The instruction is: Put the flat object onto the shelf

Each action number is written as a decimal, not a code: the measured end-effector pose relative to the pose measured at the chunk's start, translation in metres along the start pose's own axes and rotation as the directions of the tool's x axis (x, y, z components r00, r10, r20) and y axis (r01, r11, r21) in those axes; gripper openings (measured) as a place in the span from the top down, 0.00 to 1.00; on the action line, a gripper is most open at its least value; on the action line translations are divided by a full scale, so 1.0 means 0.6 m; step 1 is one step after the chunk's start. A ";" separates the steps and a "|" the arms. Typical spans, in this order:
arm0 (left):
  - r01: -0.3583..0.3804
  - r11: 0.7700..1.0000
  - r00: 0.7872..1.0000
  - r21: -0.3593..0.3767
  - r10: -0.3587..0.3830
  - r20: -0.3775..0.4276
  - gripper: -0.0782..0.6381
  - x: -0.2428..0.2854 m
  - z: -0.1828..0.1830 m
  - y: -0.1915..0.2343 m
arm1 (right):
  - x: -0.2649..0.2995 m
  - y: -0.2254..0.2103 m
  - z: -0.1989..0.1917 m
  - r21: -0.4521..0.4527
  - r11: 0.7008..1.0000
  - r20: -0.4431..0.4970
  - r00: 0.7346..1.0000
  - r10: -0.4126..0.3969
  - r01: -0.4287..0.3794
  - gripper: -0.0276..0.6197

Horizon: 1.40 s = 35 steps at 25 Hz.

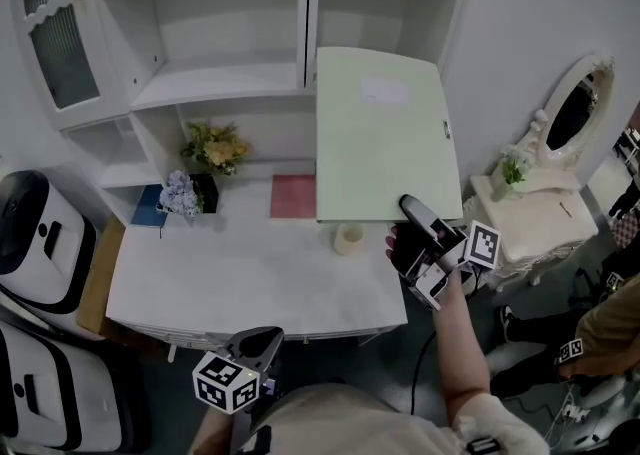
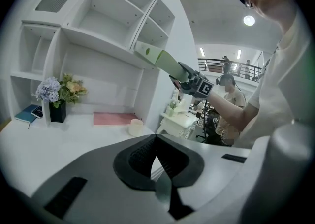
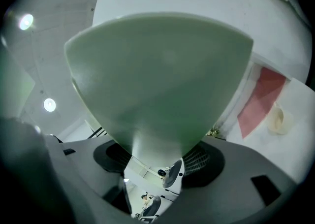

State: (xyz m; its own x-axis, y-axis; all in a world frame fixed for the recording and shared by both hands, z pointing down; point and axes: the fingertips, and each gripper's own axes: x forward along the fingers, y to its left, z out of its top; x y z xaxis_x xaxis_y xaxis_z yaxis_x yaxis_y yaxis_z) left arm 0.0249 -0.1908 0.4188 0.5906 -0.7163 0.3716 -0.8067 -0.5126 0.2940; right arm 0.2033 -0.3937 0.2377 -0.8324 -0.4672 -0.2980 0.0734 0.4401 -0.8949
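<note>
Pale green flat board point(image 1: 380, 143) tilts up toward the shelf point(image 1: 215, 83), its lower edge pinched in my right hand-held gripper point(image 1: 412, 211).

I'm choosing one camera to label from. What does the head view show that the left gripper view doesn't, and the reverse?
Only the head view: the oval mirror and two white machines at the far left. Only the left gripper view: the left gripper with its jaws up close, together, nothing between them, and a ceiling lamp. Both: the green folder clamped in the right gripper, flowers, pink mat, cream cup.
</note>
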 end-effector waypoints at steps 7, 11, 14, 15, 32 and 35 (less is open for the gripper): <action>0.010 1.000 1.000 0.004 -0.010 0.006 0.87 0.008 0.002 -0.002 | 0.006 0.006 0.014 0.024 1.000 0.022 1.000 -0.011 0.011 0.50; 0.017 1.000 1.000 0.005 -0.017 0.005 0.87 0.014 -0.002 -0.002 | 0.007 0.011 0.016 0.029 1.000 0.041 0.999 -0.006 0.005 0.50; 0.021 1.000 1.000 0.005 -0.021 0.001 0.87 0.016 -0.002 -0.001 | 0.007 0.021 0.022 0.031 0.999 0.063 0.998 0.005 -0.007 0.50; 0.022 1.000 1.000 0.004 -0.022 0.002 0.87 0.017 -0.001 -0.001 | 0.007 0.026 0.025 0.033 0.999 0.072 0.997 0.014 -0.016 0.50; 0.036 0.999 0.999 0.007 -0.036 0.004 0.87 0.013 0.008 0.010 | 0.025 0.096 0.048 -0.050 0.993 0.108 0.988 0.112 -0.107 0.48; 0.034 0.999 0.999 0.008 -0.035 0.010 0.87 0.010 0.011 0.012 | 0.027 0.102 0.053 -0.061 0.992 0.112 0.987 0.116 -0.110 0.47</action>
State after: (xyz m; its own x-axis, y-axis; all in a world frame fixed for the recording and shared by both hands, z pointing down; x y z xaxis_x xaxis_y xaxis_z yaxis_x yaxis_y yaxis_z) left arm 0.0224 -0.2017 0.4175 0.6179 -0.7028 0.3525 -0.7860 -0.5406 0.3000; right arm 0.2115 -0.3986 0.1675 -0.7515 -0.4958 -0.4353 0.1310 0.5346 -0.8349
